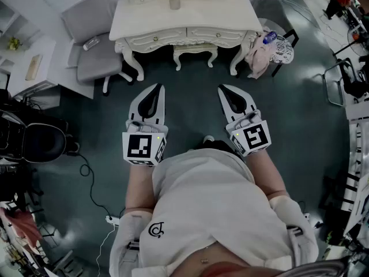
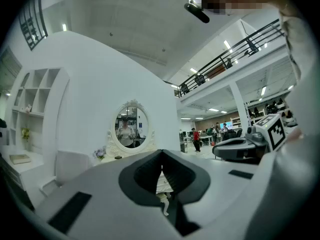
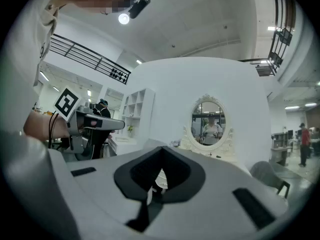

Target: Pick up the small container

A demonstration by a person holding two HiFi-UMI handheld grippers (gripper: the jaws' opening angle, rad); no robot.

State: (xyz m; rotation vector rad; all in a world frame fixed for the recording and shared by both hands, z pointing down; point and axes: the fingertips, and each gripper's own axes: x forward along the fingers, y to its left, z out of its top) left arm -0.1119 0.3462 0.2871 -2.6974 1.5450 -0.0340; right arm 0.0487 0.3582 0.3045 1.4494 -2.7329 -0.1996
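You held the left gripper (image 1: 155,88) and right gripper (image 1: 224,89) side by side, both closed and empty, above the floor (image 1: 190,105); the container (image 1: 174,3) stood on the table (image 1: 230,17) well ahead

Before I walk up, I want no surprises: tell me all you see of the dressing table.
The table is cream, seemingly painted wood, with a flat top, a row of knobbed drawers and carved curved legs. It stands on the dark floor. A small container, an oval mirror and other bits rest on top; a matching stool sits under its middle.
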